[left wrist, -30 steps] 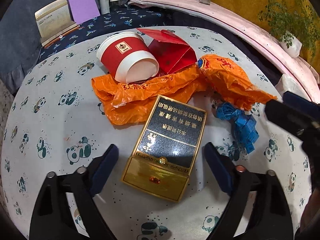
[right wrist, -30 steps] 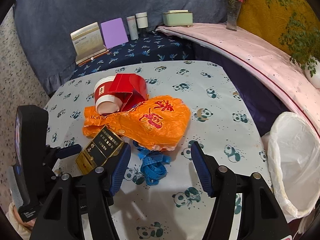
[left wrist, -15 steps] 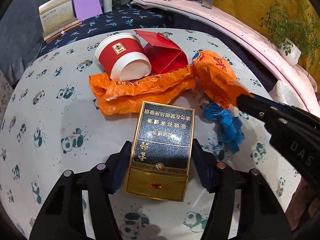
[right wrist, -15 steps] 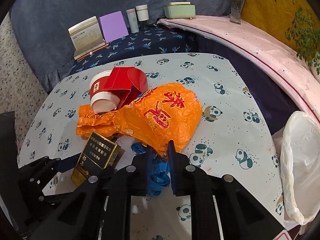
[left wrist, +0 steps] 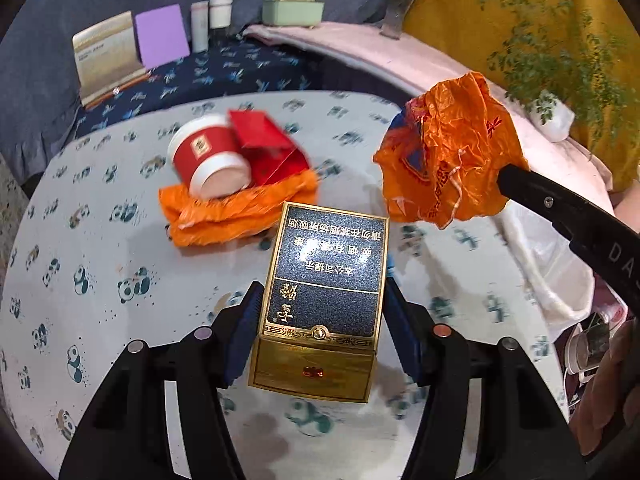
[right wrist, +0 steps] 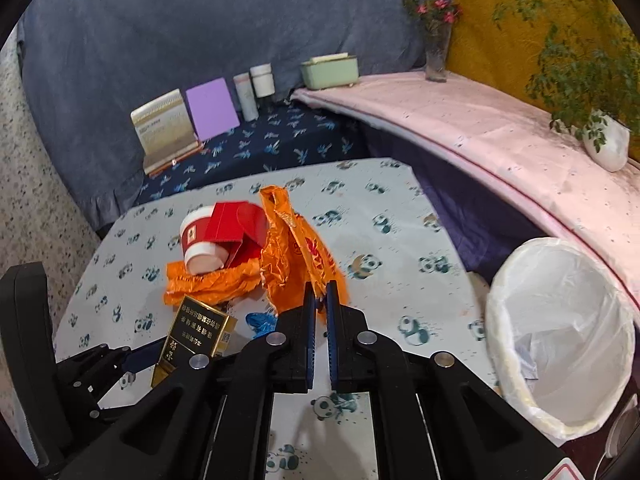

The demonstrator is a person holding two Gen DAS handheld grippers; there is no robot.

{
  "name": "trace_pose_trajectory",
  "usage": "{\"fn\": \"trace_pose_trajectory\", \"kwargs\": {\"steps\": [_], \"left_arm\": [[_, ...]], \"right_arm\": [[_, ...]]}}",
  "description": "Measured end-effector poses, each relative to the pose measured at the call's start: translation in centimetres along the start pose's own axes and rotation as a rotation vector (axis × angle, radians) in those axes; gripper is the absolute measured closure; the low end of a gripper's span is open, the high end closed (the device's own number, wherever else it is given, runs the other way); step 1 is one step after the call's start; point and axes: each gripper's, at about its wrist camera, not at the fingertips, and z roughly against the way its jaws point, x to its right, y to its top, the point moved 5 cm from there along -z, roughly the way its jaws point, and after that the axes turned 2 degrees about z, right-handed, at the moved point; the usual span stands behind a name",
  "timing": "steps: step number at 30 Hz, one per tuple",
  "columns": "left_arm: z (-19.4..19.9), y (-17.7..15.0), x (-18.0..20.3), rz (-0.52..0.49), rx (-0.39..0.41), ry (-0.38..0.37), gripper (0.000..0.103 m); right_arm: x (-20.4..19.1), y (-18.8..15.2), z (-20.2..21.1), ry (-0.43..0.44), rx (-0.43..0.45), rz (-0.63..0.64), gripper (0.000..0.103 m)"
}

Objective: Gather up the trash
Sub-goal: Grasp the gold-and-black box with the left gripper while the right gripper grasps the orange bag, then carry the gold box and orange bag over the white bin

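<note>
Panda-printed white cloth covers the table [right wrist: 400, 216] under both my grippers. My left gripper [left wrist: 320, 312] is clenched on the gold-and-black rectangular cigarette box [left wrist: 324, 300], lifted at six o'clock. My right gripper [right wrist: 319, 300] pinches the crumpled orange plastic bag [right wrist: 296, 256], raised off the cloth. At eleven o'clock in the right view, a red paper cup [right wrist: 199, 244] lies tipped beside a red folded carton [right wrist: 236, 226]. At three o'clock stands the white-lined round bin [right wrist: 560, 332].

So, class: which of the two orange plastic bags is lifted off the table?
The orange bag pinched by the right gripper; the other bag lies under the cup.
</note>
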Motion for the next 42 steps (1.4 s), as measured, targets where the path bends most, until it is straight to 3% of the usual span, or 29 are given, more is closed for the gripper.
{"fn": "trace_pose_trajectory", "kwargs": {"steps": [20, 33, 42], "left_arm": [[4.2, 1.5, 12.6, -0.168, 0.077, -0.078, 0.046], [3.3, 1.0, 21.2, -0.277, 0.061, -0.144, 0.046], [2.3, 0.6, 25.1, -0.335, 0.044, -0.171, 0.046]], "right_arm": [[9.8, 0.8, 9.5, -0.103, 0.155, -0.116, 0.098], [17.6, -1.3, 12.4, -0.187, 0.17, -0.206, 0.098], [20.8, -2.0, 13.0, -0.218, 0.167, -0.241, 0.098]]}}
